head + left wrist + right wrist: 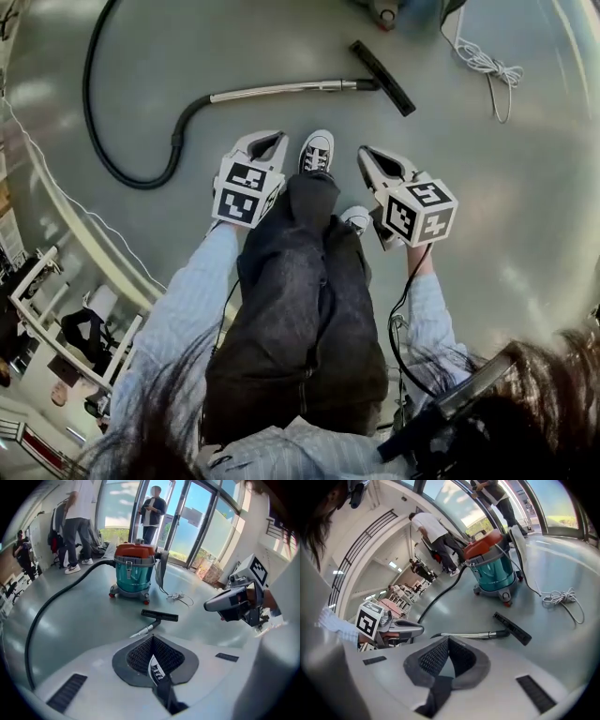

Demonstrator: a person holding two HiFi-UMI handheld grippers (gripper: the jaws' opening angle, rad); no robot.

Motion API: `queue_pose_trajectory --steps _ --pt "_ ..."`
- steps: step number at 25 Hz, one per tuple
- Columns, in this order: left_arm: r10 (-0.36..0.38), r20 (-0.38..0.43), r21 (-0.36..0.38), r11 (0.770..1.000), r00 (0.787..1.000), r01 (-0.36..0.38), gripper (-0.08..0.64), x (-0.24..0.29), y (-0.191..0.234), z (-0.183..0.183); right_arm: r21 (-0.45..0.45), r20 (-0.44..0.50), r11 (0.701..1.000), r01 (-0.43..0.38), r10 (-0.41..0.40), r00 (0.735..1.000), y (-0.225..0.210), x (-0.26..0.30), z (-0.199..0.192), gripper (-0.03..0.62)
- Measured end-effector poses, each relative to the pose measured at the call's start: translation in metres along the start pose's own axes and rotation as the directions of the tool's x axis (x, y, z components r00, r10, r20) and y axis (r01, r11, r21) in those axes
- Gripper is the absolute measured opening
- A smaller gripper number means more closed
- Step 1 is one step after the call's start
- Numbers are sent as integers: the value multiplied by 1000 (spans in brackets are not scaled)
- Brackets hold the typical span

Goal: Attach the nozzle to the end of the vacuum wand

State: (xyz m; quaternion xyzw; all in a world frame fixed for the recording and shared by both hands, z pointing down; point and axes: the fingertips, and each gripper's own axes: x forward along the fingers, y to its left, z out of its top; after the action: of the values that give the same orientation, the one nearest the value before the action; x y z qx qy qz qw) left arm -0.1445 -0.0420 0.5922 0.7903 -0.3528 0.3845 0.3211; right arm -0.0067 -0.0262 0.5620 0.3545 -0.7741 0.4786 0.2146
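The nozzle (382, 78) sits crosswise on the end of the vacuum wand (281, 90), its neck meeting the metal tube with no gap that I can see. The two lie on the floor as one piece. So I judge the joining done. Whether the nozzle is pushed fully home I cannot tell from up here.

From the wand's other end the black hose (103, 141) curls away in a wide loop. Past the wand's nozzle end stands the teal and orange vacuum canister (134, 570), and a loose white cord (486, 64) lies on the floor off to the side of that same end.

Both of my grippers hang on my side of the wand, well apart from it and touching nothing. My left gripper (267, 142) is level with the wand's middle, my right gripper (375, 161) nearer its nozzle end, and my forward shoe (317, 152) stands between them. The left jaws are clenched pad to pad with nothing in them. Only my shoe shows through the slot behind the pads. The right jaws are clenched too, and just as empty.

I judge that little is left: at most a check that the nozzle holds firm on the wand. Beyond the canister, some people stand by the glass doors.
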Motion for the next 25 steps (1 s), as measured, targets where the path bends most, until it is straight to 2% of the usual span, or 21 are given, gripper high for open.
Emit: queue_pose_trajectory --steps 3,7,11,18,22,25 --pt "15 7 -77 997 1000 -14 5 -59 -20 6 0 -12 1000 9 -9 1000 42 -47 4 5" --pt "42 22 -118 992 999 -39 5 -132 -55 21 -7 -17 1000 21 -21 1000 91 -110 14 5" --pt "53 74 -171 984 996 -39 5 -202 -100 43 -52 -18 998 29 -30 999 143 -176 29 5" --pt "44 184 -114 993 982 -24 5 -313 -192 89 -104 29 994 23 -20 999 230 -279 47 5" --pt "43 238 -113 993 970 -16 5 -355 -215 108 -102 52 994 25 -20 998 260 -301 48 5" --pt "39 264 -138 990 964 -3 5 -384 -223 103 -81 62 996 23 -18 998 282 -309 38 5"
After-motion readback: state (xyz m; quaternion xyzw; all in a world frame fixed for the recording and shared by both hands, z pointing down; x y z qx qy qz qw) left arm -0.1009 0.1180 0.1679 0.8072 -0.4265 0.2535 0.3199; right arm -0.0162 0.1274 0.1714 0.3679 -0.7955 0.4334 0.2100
